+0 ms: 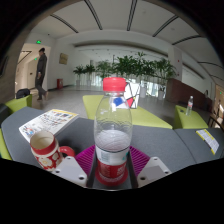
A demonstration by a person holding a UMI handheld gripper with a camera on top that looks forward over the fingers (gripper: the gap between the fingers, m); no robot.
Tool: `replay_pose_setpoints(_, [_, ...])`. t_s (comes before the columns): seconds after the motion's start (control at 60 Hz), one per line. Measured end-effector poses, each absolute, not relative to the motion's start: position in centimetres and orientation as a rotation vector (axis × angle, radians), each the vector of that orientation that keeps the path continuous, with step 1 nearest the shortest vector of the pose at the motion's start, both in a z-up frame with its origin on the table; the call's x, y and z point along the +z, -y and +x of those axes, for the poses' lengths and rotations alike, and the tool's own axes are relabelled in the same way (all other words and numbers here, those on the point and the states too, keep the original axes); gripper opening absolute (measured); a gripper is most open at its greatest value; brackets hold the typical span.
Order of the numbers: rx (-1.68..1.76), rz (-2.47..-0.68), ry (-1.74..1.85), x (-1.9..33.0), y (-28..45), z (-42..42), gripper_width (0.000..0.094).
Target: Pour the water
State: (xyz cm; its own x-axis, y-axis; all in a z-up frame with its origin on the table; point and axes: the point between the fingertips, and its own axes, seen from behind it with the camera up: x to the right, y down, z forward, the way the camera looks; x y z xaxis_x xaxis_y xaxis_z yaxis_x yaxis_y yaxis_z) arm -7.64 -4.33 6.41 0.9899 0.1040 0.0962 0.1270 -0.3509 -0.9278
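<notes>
Bottle gripped, pour not yet begun

The gripper (pixel 111 172) is closed on the bottle (pixel 112 125): both pads (pixel 86 157) press its lower body, and it stands upright between the fingers at 12 o'clock, red cap (pixel 115 85) seemingly on, water filling about its lower third. The cup (pixel 44 149) sits at 9 o'clock of the bottle, near it but apart, on the grey table (pixel 175 145); I cannot tell whether it holds any water. A magazine (pixel 47 122) lies beyond the cup at 10 o'clock. A person (pixel 40 72) stands far off at 10 o'clock. By my judgement the grasp is done; left are carrying the bottle over the cup, uncapping if needed, and tilting.
</notes>
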Motion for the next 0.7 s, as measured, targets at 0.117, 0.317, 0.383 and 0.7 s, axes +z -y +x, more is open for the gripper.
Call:
replay_pose_setpoints(0.117, [-0.034, -1.982, 0.154, 5.8, 5.2, -7.0, 0.077])
replay_pose_setpoints(0.317, [-0.04, -2.015, 0.108, 7.3, 9.2, -6.3, 0.085])
replay_pose_setpoints(0.383, [-0.032, -2.032, 0.096, 8.2, 11.7, -6.2, 0.0848])
replay_pose_setpoints(0.7, [-0.051, -2.066, 0.053, 14.5, 31.0, -6.3, 0.085])
